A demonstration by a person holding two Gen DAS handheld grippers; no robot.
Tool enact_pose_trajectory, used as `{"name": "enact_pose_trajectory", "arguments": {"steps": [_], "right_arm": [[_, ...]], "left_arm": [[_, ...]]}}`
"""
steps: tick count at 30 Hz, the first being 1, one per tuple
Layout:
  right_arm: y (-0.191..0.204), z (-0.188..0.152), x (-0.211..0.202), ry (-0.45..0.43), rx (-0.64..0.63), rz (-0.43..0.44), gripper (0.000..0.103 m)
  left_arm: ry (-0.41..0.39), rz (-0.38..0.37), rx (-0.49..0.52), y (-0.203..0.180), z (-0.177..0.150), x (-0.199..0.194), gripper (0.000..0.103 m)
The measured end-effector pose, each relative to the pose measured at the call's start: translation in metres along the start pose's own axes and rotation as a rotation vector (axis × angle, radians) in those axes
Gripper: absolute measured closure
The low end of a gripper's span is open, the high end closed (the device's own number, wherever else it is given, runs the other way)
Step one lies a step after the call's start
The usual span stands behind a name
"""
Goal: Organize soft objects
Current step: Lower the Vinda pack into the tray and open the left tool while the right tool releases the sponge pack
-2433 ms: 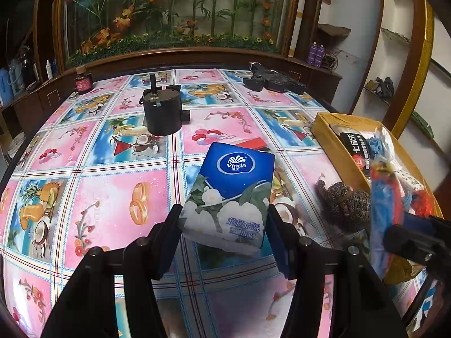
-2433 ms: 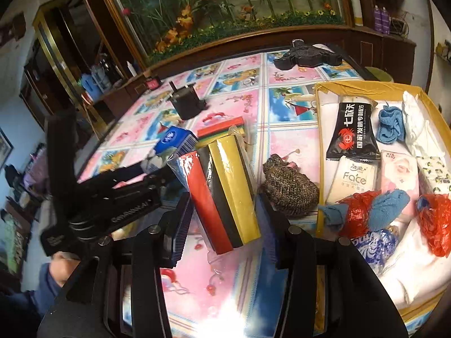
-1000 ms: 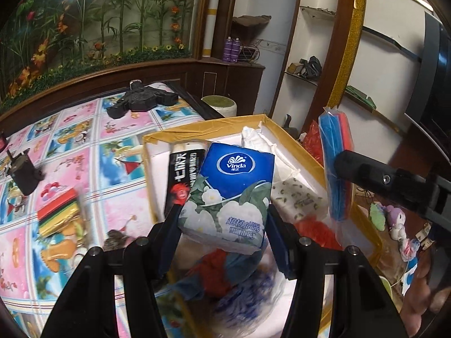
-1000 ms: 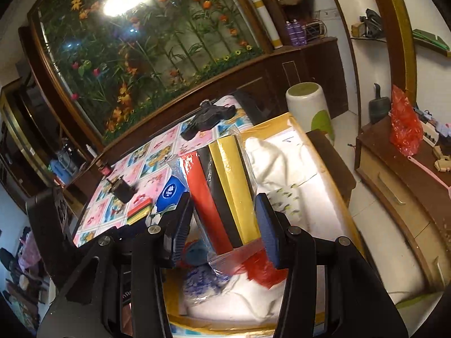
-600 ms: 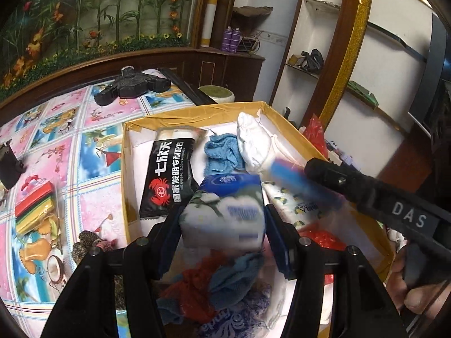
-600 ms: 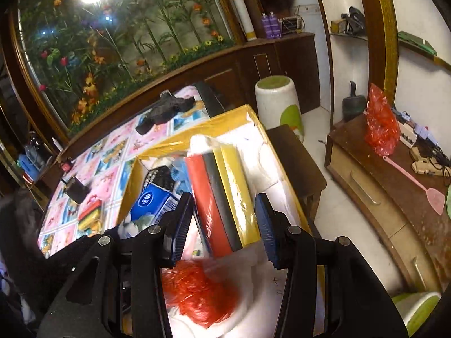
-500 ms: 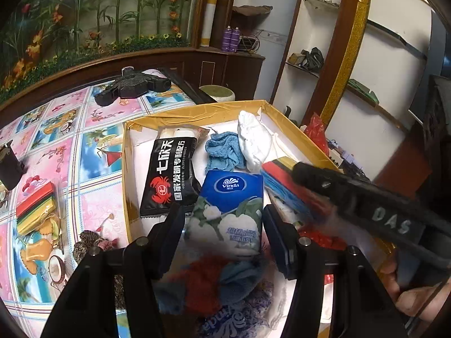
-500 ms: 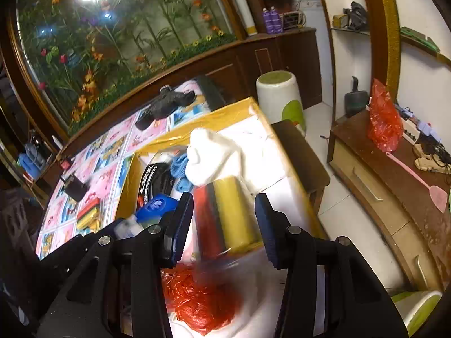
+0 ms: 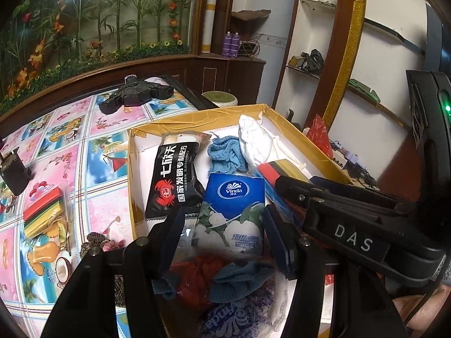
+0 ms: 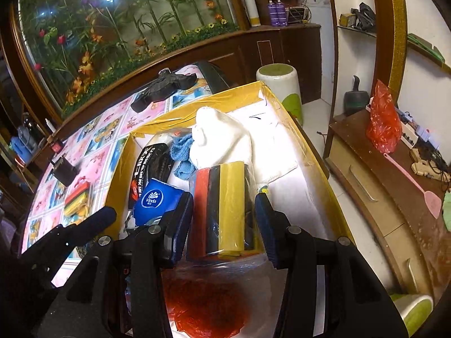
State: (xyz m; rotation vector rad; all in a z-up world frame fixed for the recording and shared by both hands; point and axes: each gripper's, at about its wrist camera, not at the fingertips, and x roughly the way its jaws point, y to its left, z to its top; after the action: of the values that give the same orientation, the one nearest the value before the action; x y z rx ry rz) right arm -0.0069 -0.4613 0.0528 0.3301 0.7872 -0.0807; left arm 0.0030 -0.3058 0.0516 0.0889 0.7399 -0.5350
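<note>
Left wrist view: left hand-held gripper (image 9: 224,231) clenched on a blue Vinda tissue pack (image 9: 232,211), centre frame, held over the yellow-walled box (image 9: 131,169). Pack's lower end hides what lies under it. In the box: black crab-print pouch (image 9: 173,180), blue cloth (image 9: 227,155), white cloth (image 9: 255,140), red and blue soft things at bottom, blurred. The right hand-held gripper (image 9: 270,180) crosses lower right, covering that corner of the box. A second sponge pack (image 9: 42,208) and a brown knitted thing (image 9: 94,242) lie on the table (image 9: 93,152), left.

Right wrist view: right hand-held gripper (image 10: 224,222) grasps a red-black-yellow sponge pack (image 10: 222,211) in clear wrap, over the box (image 10: 118,166). Red bag (image 10: 205,307) below, out of focus. Tissue pack (image 10: 155,200) partly hidden at centre left.
</note>
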Motion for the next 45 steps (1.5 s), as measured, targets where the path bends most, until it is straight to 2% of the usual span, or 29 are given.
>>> {"name": "enact_pose_trajectory", "arguments": {"steps": [17,38,40,42,45], "right_arm": [[0.001,-0.007,-0.004,0.004,-0.002,-0.010,0.058],[-0.001,-0.009,-0.016,0.000,0.010,0.002,0.057],[-0.001,-0.010,-0.019,-0.004,0.013,0.000,0.057],[0.001,-0.010,-0.022,-0.010,0.013,-0.002,0.057],[0.001,-0.011,-0.030,-0.027,0.022,-0.010,0.056]], "left_arm": [[-0.016,0.004,0.021,-0.004,-0.002,-0.005,0.044],[-0.038,-0.001,0.034,-0.007,-0.003,-0.010,0.038],[-0.043,-0.007,0.034,-0.008,-0.002,-0.012,0.036],[-0.053,-0.016,0.030,-0.007,-0.002,-0.014,0.027],[-0.081,-0.021,0.030,-0.008,-0.003,-0.021,0.026]]}}
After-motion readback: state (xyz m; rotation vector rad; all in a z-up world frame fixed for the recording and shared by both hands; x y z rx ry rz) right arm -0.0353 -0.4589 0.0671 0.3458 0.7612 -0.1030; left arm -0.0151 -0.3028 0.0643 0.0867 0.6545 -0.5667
